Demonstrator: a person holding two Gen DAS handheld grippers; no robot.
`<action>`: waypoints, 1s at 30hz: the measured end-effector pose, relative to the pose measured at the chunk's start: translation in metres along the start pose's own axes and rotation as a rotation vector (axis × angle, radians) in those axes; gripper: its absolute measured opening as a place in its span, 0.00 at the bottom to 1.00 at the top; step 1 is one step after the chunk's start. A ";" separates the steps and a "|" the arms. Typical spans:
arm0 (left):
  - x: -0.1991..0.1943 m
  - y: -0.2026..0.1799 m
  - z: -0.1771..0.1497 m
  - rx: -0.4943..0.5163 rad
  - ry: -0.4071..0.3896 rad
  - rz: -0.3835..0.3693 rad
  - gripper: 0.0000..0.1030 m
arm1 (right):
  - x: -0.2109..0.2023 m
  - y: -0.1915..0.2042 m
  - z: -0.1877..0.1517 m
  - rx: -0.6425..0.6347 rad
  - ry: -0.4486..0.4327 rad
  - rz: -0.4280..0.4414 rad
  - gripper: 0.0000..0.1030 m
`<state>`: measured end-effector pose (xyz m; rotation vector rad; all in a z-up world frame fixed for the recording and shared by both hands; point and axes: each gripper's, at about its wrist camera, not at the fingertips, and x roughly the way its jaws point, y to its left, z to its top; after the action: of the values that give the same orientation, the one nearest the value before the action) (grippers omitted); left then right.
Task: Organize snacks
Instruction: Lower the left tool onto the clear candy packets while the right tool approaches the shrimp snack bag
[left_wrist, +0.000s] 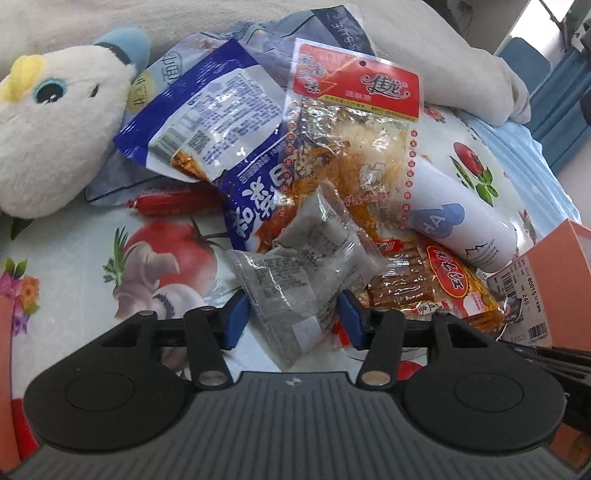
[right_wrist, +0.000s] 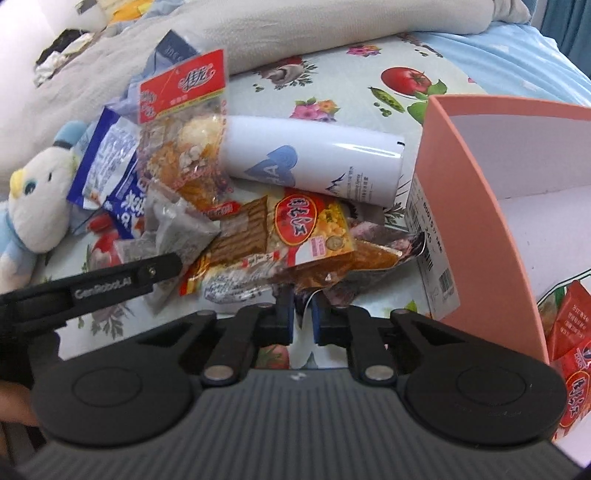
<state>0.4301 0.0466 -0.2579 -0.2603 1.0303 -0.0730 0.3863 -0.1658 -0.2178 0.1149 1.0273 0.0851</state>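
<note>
While pinched, foil packet in right tongs

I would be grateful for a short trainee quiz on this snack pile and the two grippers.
1. True or false: the white bottle stands upright on the cloth.
2. Which item lies between the jaws of the left gripper? A: red sausage. B: grey packet. C: plush toy.
3. Fill in: the jaws of the right gripper are ___ on the edge of the oval-label packet.

Key: 1 false, it lies on its side. 2 B. 3 shut.
</note>
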 end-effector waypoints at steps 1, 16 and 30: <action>-0.001 0.001 -0.001 -0.004 -0.002 0.003 0.53 | -0.002 0.001 -0.001 -0.011 -0.008 0.004 0.10; -0.052 0.024 -0.059 -0.140 -0.116 0.013 0.43 | -0.033 0.003 -0.043 -0.042 -0.085 0.084 0.05; -0.135 0.030 -0.142 -0.197 -0.129 0.065 0.43 | -0.084 -0.002 -0.106 -0.011 -0.090 0.140 0.05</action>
<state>0.2371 0.0743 -0.2212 -0.4051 0.9170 0.1040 0.2526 -0.1726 -0.2012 0.1789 0.9282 0.2111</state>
